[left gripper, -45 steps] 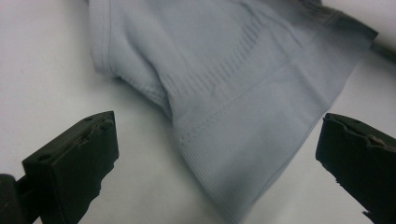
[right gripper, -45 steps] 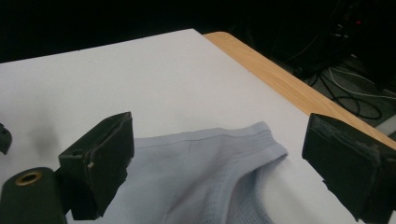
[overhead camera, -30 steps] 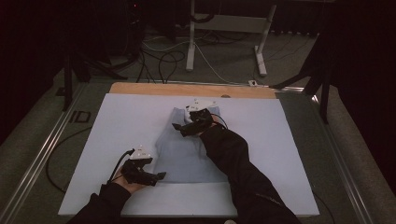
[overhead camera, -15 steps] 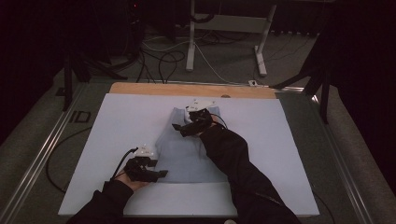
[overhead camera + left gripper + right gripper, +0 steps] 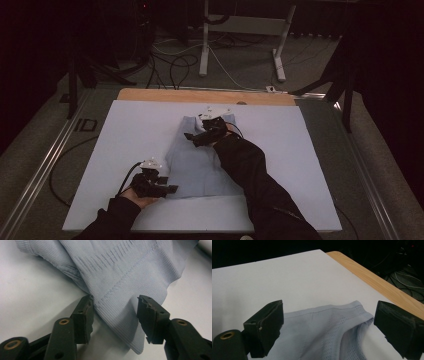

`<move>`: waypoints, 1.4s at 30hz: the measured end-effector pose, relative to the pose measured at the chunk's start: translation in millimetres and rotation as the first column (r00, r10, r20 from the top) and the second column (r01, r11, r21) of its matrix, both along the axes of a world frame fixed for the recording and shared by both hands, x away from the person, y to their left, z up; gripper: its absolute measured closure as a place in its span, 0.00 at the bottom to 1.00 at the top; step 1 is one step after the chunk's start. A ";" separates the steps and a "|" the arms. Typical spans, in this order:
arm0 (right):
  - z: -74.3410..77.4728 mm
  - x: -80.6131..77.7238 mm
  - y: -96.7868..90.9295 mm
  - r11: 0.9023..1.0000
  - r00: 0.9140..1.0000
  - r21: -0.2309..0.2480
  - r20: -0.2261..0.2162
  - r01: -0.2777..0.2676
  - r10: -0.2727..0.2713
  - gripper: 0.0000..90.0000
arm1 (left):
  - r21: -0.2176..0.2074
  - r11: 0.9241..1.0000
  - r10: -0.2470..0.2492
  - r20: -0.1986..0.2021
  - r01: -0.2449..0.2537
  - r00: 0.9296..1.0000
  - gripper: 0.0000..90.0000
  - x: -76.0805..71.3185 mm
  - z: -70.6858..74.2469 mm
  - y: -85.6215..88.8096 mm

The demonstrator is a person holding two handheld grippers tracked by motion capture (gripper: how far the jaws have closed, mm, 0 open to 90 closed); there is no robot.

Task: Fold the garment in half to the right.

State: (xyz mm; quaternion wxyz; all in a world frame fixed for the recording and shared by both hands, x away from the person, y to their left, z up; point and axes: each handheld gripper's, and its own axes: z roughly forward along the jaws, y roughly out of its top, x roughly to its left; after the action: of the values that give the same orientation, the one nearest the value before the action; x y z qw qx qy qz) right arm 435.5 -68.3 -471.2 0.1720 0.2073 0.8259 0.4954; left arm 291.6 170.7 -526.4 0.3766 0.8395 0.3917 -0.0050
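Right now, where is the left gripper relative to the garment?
In the high view, the left gripper sits at the near-left corner of the light blue garment, its jaws either side of the hem.

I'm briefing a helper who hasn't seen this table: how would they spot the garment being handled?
On the white table cover, look at its middle, between the two black grippers. The pale blue ribbed top lies flat there, the sole piece of cloth on the cover.

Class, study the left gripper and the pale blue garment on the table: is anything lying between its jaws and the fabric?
Nothing visible does. The left gripper already straddles the hem corner of the garment; its jaws have just been closing, one touching the fabric, the other apart from it.
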 end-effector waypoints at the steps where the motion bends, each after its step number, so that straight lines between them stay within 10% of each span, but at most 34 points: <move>1: -0.2 -0.1 0.2 1.000 1.000 -0.003 0.002 -0.003 0.003 0.10 | 0.004 1.000 -0.004 0.002 0.004 1.000 0.55 -0.9 0.3 -0.4; 11: -4.4 2.6 4.2 1.000 1.000 -0.003 -0.009 0.002 -0.002 0.10 | 0.165 0.986 -0.028 0.153 0.002 0.988 0.63 -15.3 0.4 -24.3; 21: -4.9 8.2 10.1 1.000 1.000 -0.025 -0.009 0.004 -0.004 0.10 | 0.127 0.992 -0.024 0.138 0.006 0.990 0.90 -12.6 3.7 -26.8; 42: 0.8 54.1 43.4 0.996 0.984 -0.034 -0.155 0.088 -0.092 0.10 | 0.063 0.998 0.008 0.131 -0.017 0.991 0.93 -8.9 15.1 -21.6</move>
State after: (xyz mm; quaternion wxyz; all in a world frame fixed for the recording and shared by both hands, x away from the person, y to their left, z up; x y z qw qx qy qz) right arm 489.6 -24.9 -470.5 0.1318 0.2804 0.8331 0.4583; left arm 282.7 149.1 -511.3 0.3745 0.8471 0.3715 0.0650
